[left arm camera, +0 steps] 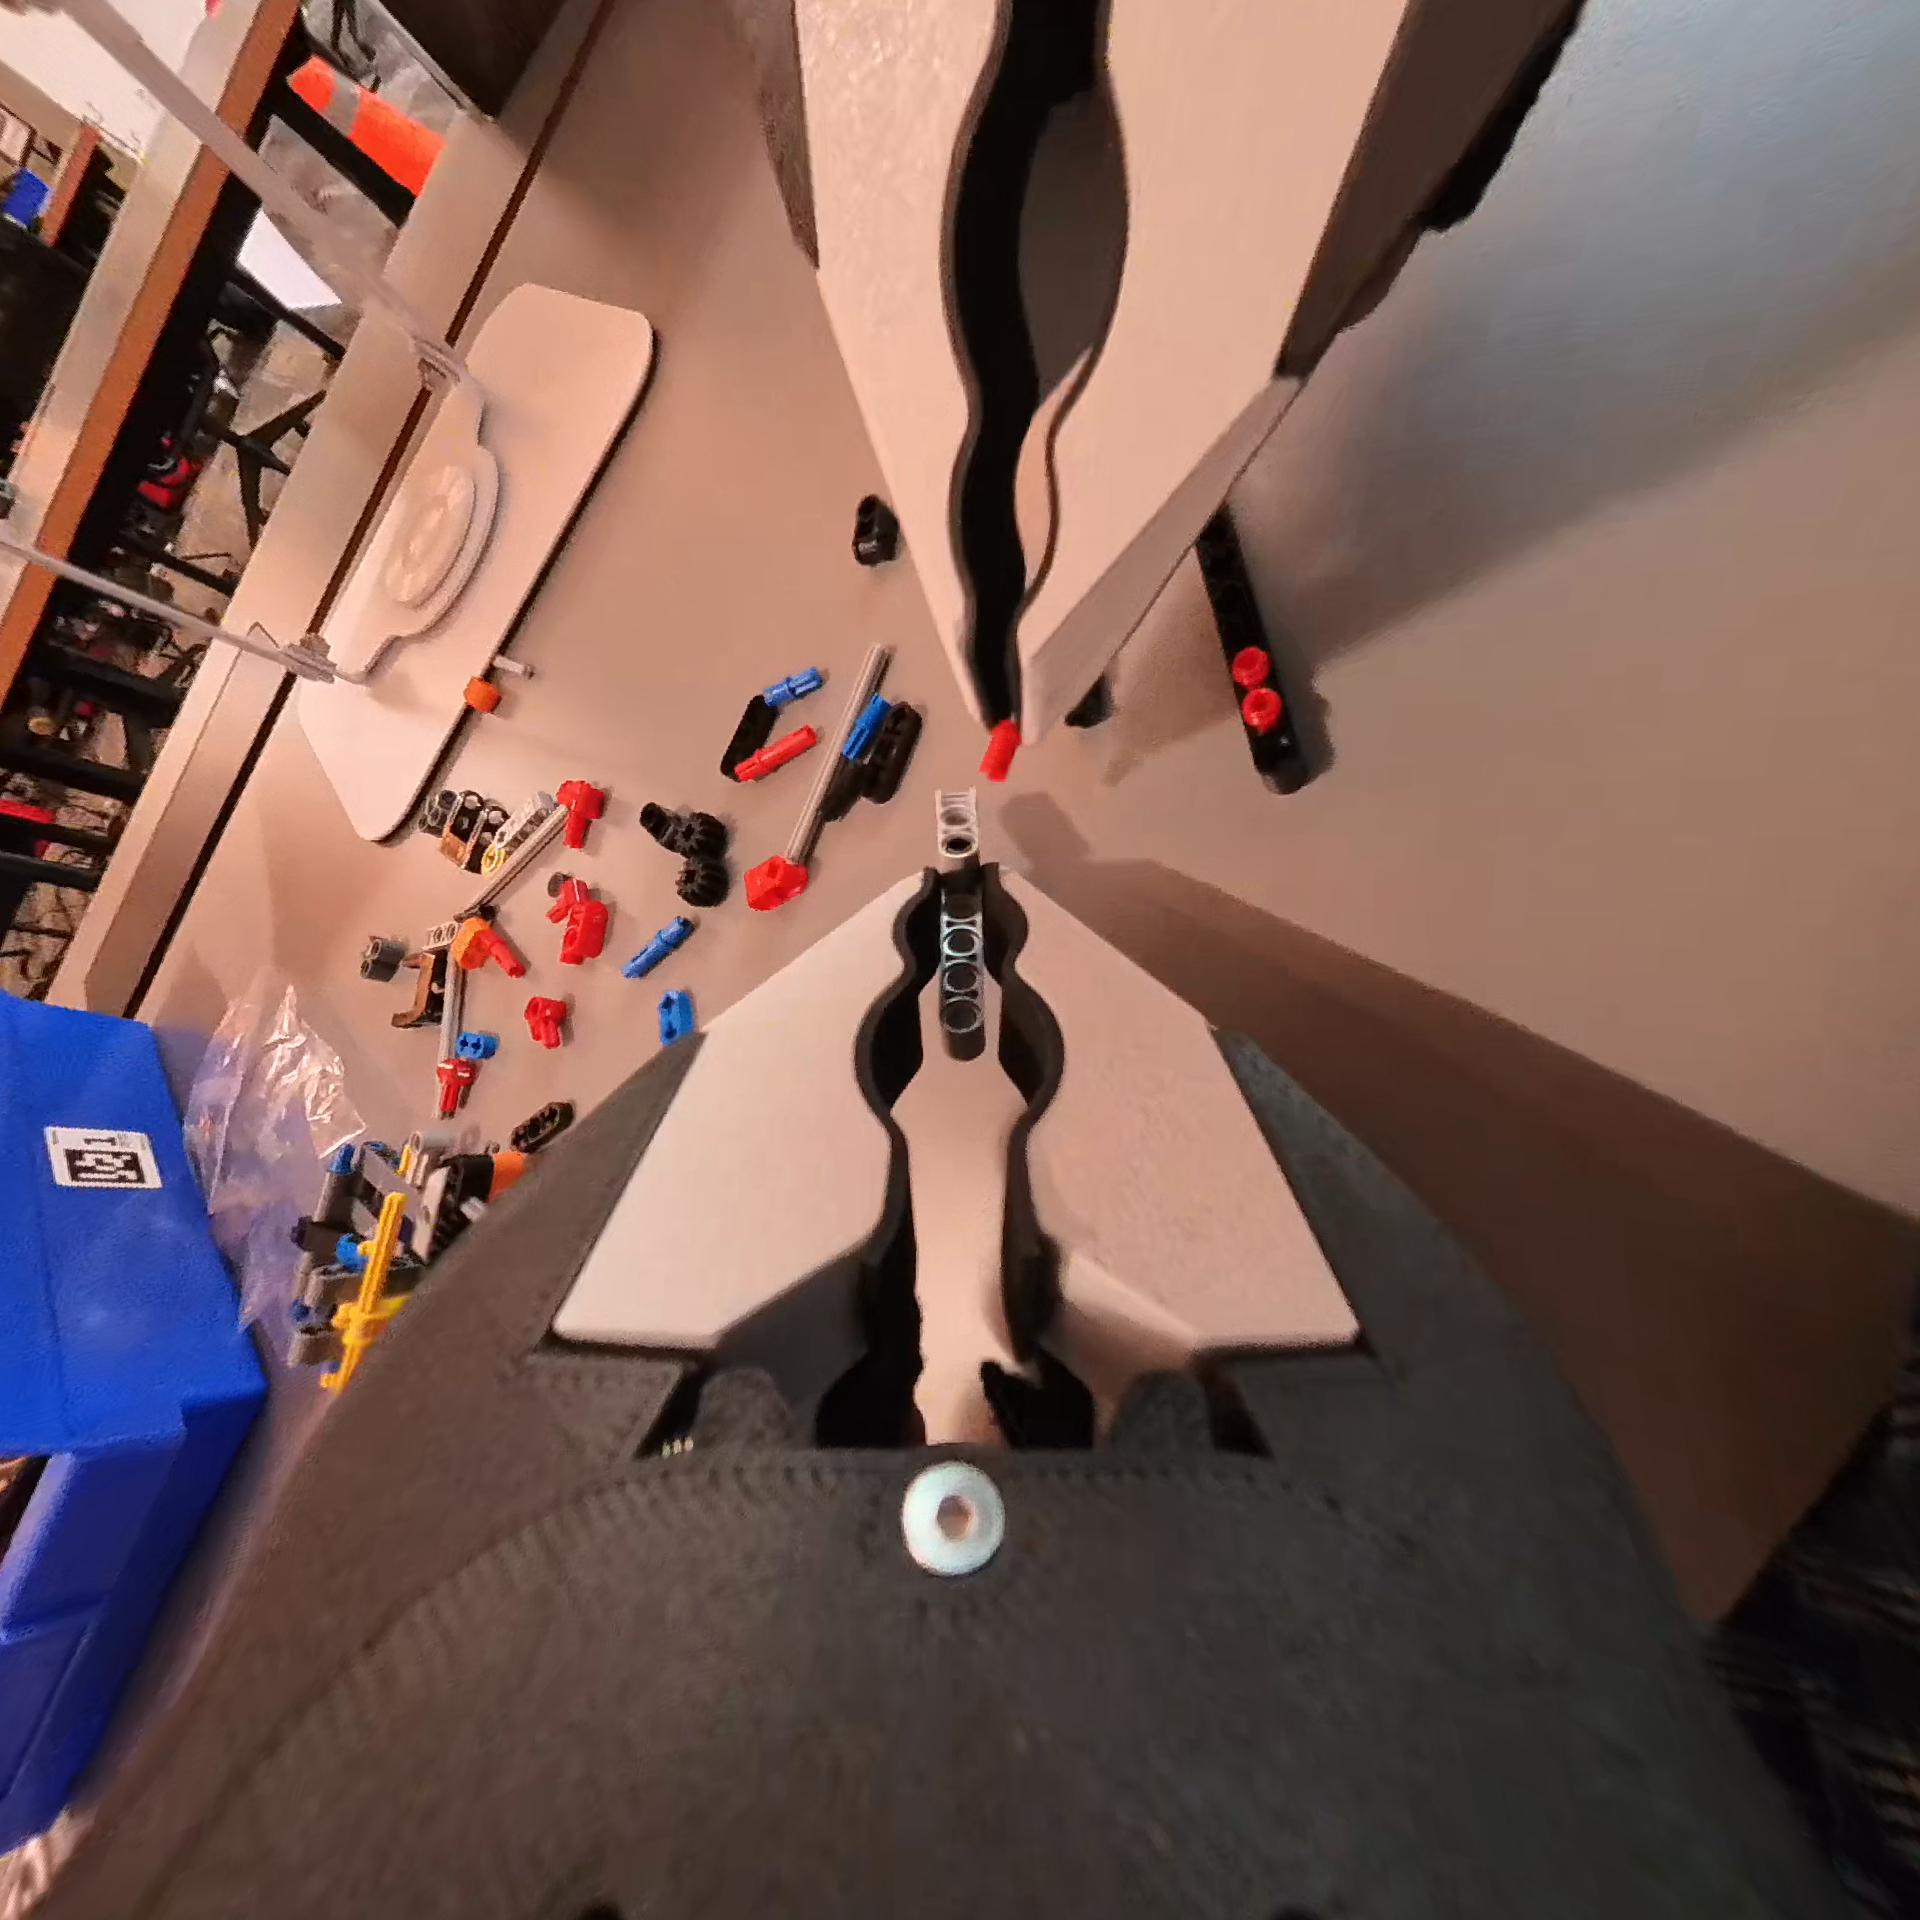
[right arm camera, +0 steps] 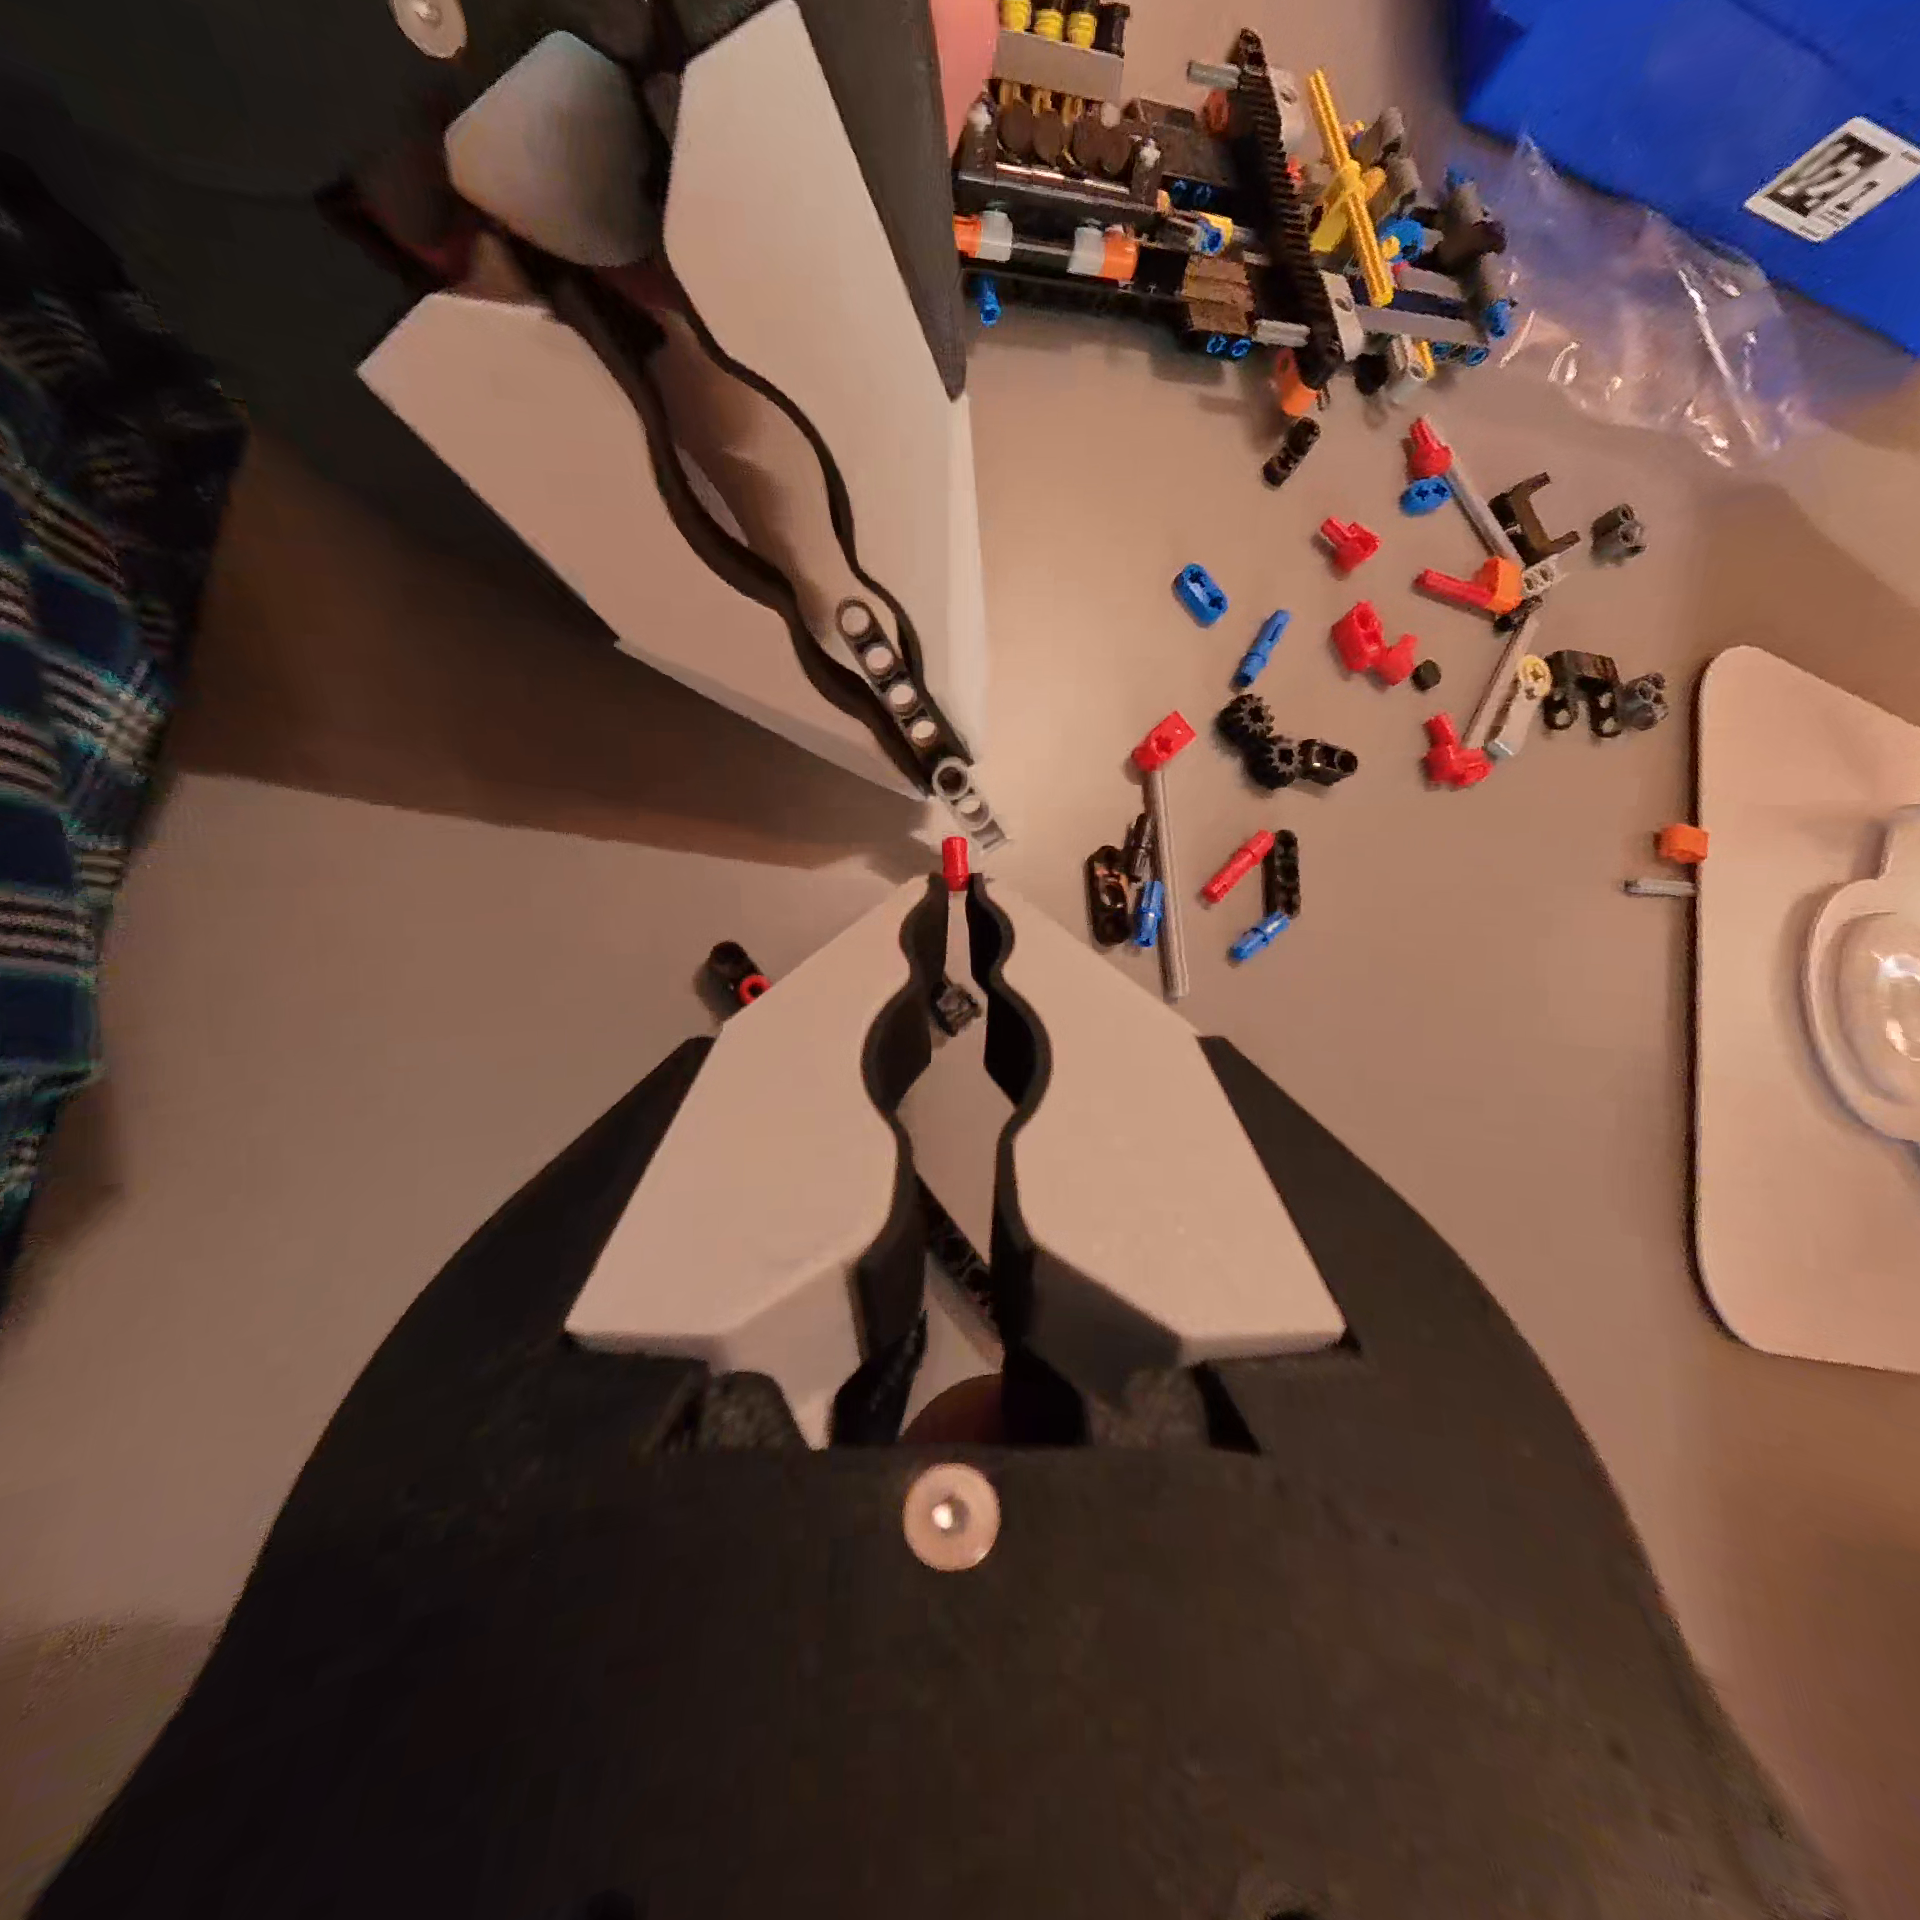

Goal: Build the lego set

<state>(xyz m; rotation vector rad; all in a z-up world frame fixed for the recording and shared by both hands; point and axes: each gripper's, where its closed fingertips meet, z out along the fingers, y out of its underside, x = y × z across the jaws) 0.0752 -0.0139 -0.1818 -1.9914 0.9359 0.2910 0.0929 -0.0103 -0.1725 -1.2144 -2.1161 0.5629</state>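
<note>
Black holed beam (left arm camera: 961, 966) clamped in left jaws — red pin (right arm camera: 953, 860) clamped in right jaws, near beam tip.

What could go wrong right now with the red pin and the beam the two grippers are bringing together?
The right gripper pinches the red pin only at its very tip, so a push into the beam could twist it loose or drop it among the loose parts on the table.
The left gripper grips the beam with its grey end sticking out; off-centre pressure might pivot it.
</note>
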